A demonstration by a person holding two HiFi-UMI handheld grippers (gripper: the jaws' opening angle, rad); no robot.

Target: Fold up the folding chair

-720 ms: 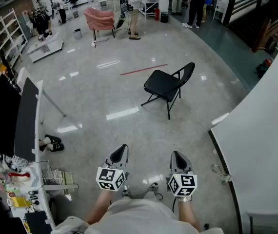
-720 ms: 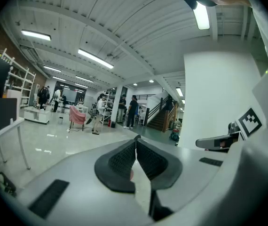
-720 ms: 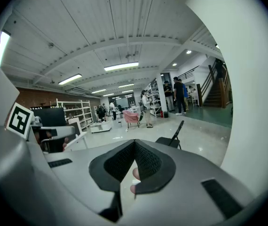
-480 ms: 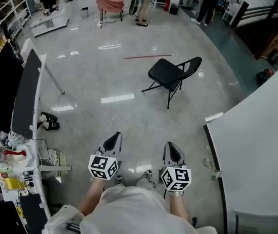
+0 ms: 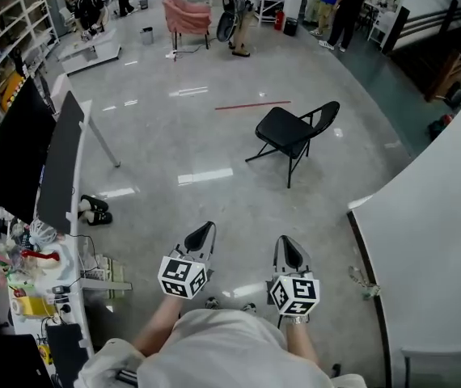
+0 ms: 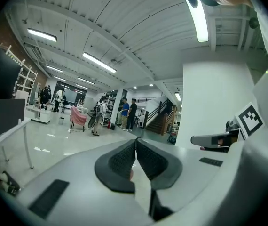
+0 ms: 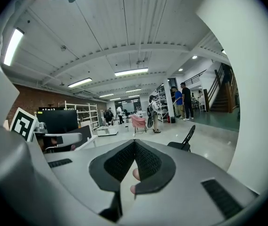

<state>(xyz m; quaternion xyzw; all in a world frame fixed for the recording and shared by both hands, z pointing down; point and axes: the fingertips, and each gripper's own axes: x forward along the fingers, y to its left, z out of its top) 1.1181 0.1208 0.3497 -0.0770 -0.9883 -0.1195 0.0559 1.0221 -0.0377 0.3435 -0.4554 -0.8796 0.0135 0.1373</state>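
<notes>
Both tools are closed and empty: the left gripper (image 5: 201,234) and the right gripper (image 5: 288,250) are held about level in front of the person's waist, each with its jaws pressed together on nothing. The folding chair (image 5: 291,132) stands open and upright well ahead on the floor (image 5: 206,204), seat toward the left of the head view and backrest toward the right, far out of reach, so the task looks not yet begun. The likely trouble lies in the fold itself: closed jaws can only push, so unless one opens to grip the backrest the chair may skate away or tip over, and the seat swinging up could pinch a jaw at the hinge. The glossy grey floor, bright with lamp reflections, looks smooth enough to give the thin legs little hold. A pair of shoes (image 5: 93,210) near the dark screens (image 5: 20,156) on the left and a strip of red tape (image 5: 252,105) beyond the chair lie off the path. It is a big open workroom, with a curved white wall (image 5: 433,217) on the right, and shelves (image 5: 20,35), a pink armchair (image 5: 186,14) and several people (image 5: 352,2) at the far end
</notes>
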